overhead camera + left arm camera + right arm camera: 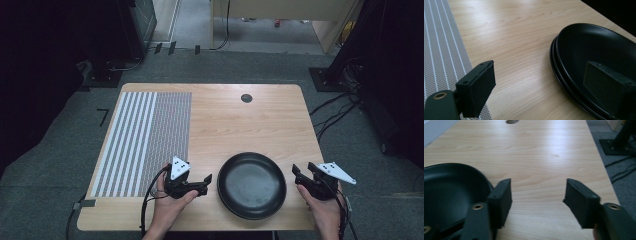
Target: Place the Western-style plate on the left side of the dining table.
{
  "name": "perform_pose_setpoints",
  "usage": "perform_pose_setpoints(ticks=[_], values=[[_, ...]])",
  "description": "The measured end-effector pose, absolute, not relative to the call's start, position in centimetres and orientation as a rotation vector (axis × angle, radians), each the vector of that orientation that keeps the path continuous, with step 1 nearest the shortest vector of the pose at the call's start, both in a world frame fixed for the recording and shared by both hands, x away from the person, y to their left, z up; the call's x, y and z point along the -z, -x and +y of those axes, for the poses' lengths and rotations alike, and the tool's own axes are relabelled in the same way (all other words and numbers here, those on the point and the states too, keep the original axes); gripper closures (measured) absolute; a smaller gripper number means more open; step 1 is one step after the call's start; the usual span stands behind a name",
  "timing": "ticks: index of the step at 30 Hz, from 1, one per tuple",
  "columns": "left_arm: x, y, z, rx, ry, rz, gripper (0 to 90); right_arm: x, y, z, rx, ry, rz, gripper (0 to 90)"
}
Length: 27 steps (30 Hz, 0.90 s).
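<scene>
A black plate (251, 185) lies on the wooden table (240, 125) near its front edge. In the left gripper view the black plate (594, 50) shows a doubled rim, like one plate stacked on another. My left gripper (206, 181) sits just left of it, held in a hand, jaws pointing at the rim. The left gripper (541, 85) is open, one jaw over the table and the other over the plate's edge, neither pad touching it. My right gripper (303, 169) hovers just right of the plate. The right gripper (537, 197) stands open over bare wood, with the plate (449, 187) at its left.
A grey striped placemat (150, 140) covers the table's left part. A round cable hole (246, 98) sits near the far edge. Cables and stand bases lie on the carpet around the table.
</scene>
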State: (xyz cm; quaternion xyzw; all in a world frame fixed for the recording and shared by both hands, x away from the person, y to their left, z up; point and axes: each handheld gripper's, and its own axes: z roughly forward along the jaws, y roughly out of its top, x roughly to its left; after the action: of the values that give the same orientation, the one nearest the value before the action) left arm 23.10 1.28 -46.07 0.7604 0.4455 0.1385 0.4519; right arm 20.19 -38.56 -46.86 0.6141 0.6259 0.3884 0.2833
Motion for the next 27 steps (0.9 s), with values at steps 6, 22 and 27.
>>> perform_pose_setpoints(ticks=[6, 22, 27], values=[[46.5, -22.9, 0.6, -0.318, -1.896, 1.115, 14.3, 47.1, -20.3, -37.5, -1.121, -1.657, 1.738, 50.5], [47.7, -22.0, -0.5, -0.243, -1.89, 1.087, 48.1, 47.9, -20.3, -35.9, -1.199, -1.745, 1.791, 69.5], [47.8, -21.7, -0.8, -0.223, -1.888, 1.064, 52.9, 48.4, -20.3, -36.0, -1.209, -1.783, 1.819, 75.3]])
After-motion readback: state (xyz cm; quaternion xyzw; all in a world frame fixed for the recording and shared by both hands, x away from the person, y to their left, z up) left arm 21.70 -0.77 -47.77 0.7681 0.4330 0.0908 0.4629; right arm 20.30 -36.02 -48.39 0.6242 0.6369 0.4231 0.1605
